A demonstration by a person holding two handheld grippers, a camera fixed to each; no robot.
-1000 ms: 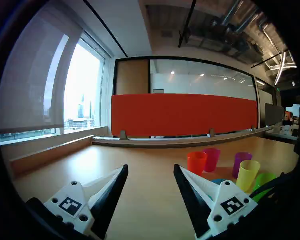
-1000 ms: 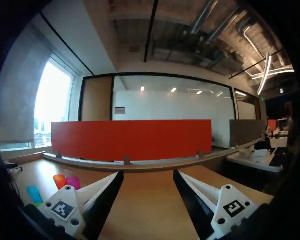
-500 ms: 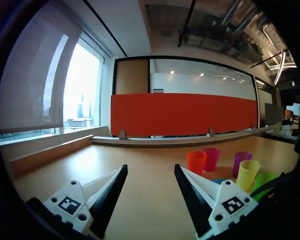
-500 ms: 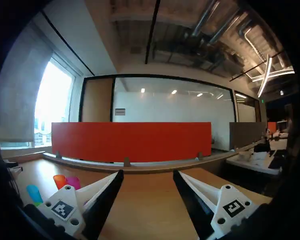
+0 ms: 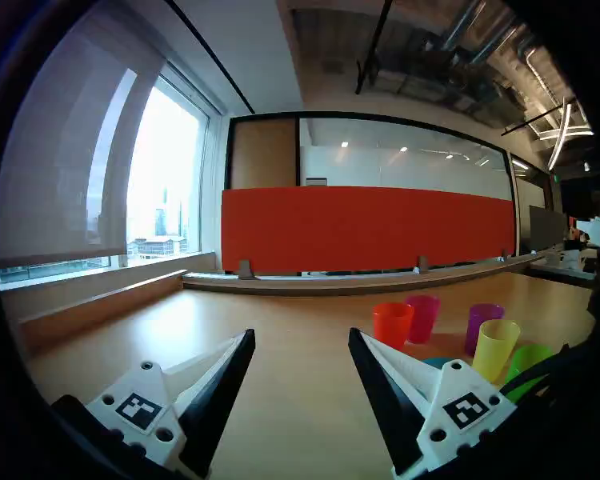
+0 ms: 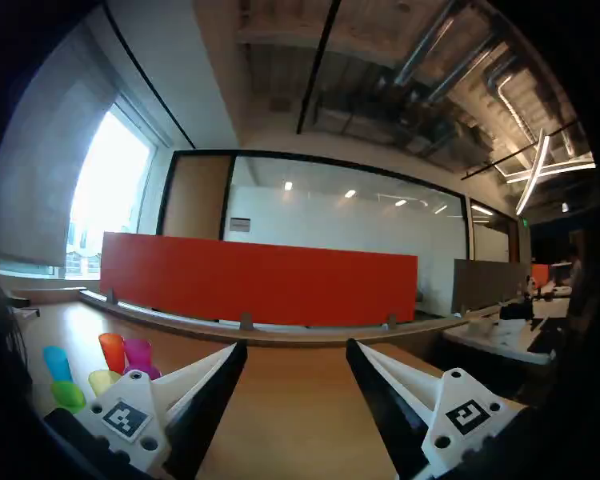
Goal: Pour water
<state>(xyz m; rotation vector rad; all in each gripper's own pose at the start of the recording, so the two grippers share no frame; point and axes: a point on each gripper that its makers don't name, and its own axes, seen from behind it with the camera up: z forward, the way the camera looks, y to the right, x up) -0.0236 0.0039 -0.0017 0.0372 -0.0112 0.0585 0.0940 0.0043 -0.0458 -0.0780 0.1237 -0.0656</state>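
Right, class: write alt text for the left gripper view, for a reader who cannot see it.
The left tongs, open and empty, hover over a wooden table; coloured cups stand right of them, a red divider behind.

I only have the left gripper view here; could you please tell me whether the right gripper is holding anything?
Observer: No, the right gripper is open and holds nothing.
Operator: Thank you. Is there a sixth cup that I cannot make out?
Observer: Yes, in the right gripper view a blue cup stands upright next to the orange cup.
Operator: And where is the group relative to that gripper?
Observer: It stands on the table, low and off to that gripper's left.
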